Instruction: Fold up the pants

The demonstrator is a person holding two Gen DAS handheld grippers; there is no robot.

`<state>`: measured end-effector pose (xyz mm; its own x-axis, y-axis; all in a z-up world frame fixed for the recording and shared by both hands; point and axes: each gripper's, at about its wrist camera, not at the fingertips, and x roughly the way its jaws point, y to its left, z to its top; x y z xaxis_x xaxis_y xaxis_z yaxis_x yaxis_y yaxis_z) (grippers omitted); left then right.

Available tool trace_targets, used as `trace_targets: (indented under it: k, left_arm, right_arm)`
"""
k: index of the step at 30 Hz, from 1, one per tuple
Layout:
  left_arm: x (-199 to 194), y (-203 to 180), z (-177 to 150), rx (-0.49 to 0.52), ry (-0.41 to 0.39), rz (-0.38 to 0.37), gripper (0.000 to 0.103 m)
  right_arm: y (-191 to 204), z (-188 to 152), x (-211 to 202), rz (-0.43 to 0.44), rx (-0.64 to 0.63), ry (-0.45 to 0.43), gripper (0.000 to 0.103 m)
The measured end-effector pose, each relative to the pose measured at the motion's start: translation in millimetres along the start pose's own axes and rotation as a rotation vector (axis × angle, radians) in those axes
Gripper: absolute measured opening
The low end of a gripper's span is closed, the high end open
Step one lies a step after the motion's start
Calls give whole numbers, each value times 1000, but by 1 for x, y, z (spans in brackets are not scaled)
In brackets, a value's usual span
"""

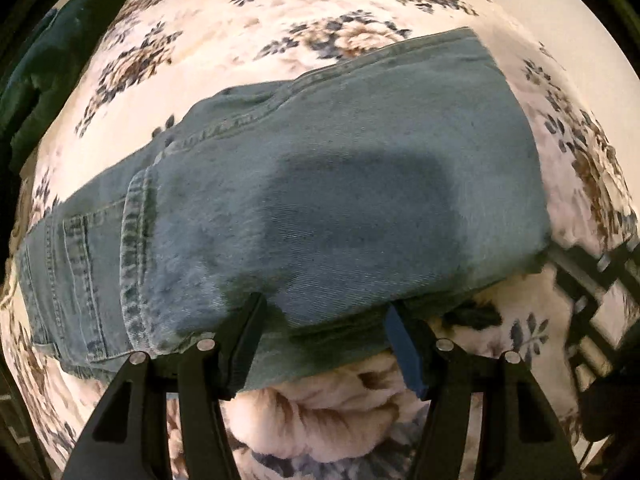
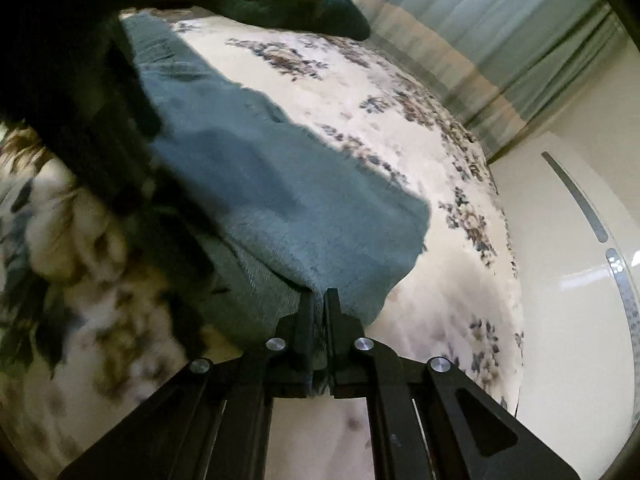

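So: jeans mid-bed, already folded | left claw spread wide, empty | right claw pinching near hem edge | risk: thin pinch slips, fold flops open

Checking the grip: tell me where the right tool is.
The right tool is shut on the near edge of the jeans, which lie on the floral blanket.

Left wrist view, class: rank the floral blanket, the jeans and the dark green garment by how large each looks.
1. Floral blanket, though the jeans cover much of it.
2. Jeans.
3. Dark green garment, cut off at the frame's edge.
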<state>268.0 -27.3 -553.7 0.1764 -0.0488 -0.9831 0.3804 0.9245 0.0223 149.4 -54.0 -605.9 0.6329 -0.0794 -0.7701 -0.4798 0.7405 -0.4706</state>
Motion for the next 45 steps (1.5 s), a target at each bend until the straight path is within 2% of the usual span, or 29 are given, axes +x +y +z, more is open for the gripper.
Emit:
trace_targets:
  k: [2,4,6,7,8,10,11,12,15,16,17,18,19,20,21,23,25,28,29,30,31,32,35,37,38,39,40,43,45]
  left_arm:
    - [1,2,-1,-8,5,1,59]
    - [-3,5,0,-18,0,-6,59]
    - [-9,7,1,-27,-6,-9,59]
    - [-14,9,2,-35,-15,-13,59]
    - [-20,11,3,-43,-26,-12,59]
    - [-30,18,5,-63,-55,-17,59]
    - [-34,22,7,-80,-72,-19,59]
    - [-36,27,10,-101,-84,-21,59]
    - [-22,45,19,-173,-73,-20,59]
    - [-11,52,21,-194,-55,-15,59]
    - [0,57,21,-206,-31,-4,59]
    - [9,62,21,-216,-8,4,59]
    - [21,68,20,-227,20,-14,59]
    - [32,74,17,-240,49,-36,57]
    - [39,79,15,-249,61,-62,56]
    - [35,82,17,-250,52,-79,56]
    - [19,85,20,-271,31,-109,56]
    - [-8,99,27,-336,-43,-156,57]
    - [-10,106,31,-360,-55,-172,59]
    - [-7,114,39,-385,-63,-178,60]
    - [0,120,43,-395,-60,-167,60]
    - [9,125,47,-403,-45,-156,60]
    - [50,136,56,-414,53,-79,63]
    - [66,144,51,-434,72,-94,63]
    - [66,143,49,-428,59,-92,63]
    - [66,141,49,-413,56,-79,63]
    - [65,137,49,-395,54,-60,64]
    - [66,133,47,-393,46,-46,64]
    - [59,135,45,-407,53,-52,64]
  right_arm:
    - [11,-8,9,65,-38,62,1]
    - [26,-15,21,205,-80,166,1]
    - [26,-19,16,217,-60,180,1]
    - [13,-19,10,279,31,179,2]
    - [-7,-18,5,324,163,188,9]
    - [-57,-21,2,429,472,209,31]
    - [-78,-26,4,462,608,214,54]
    - [-103,-34,9,512,782,220,71]
    - [-145,-52,38,690,1154,232,73]
    - [-150,-56,53,798,1260,216,73]
    - [-149,-52,65,832,1269,246,71]
    - [-146,-50,78,810,1243,309,55]
    - [-139,-51,89,717,1191,397,35]
    - [-132,-61,102,616,1148,510,0]
    - [-134,-76,109,619,1210,531,0]
    - [-141,-106,119,702,1415,561,0]
    - [-152,-98,113,709,1424,563,0]
    - [-179,-69,95,688,1399,457,12]
    - [-190,-58,93,691,1398,426,30]
    - [-198,-46,95,701,1393,400,56]
    - [-205,-32,101,712,1378,380,66]
    - [-209,-16,109,703,1348,372,69]
    - [-201,19,145,676,1217,447,69]
    - [-192,20,161,598,1162,521,67]
    - [-191,20,169,573,1135,546,59]
    - [-188,18,171,539,1116,571,46]
    - [-187,14,173,510,1109,591,42]
    - [-184,12,175,485,1078,614,41]
    - [-181,23,173,455,1021,633,47]
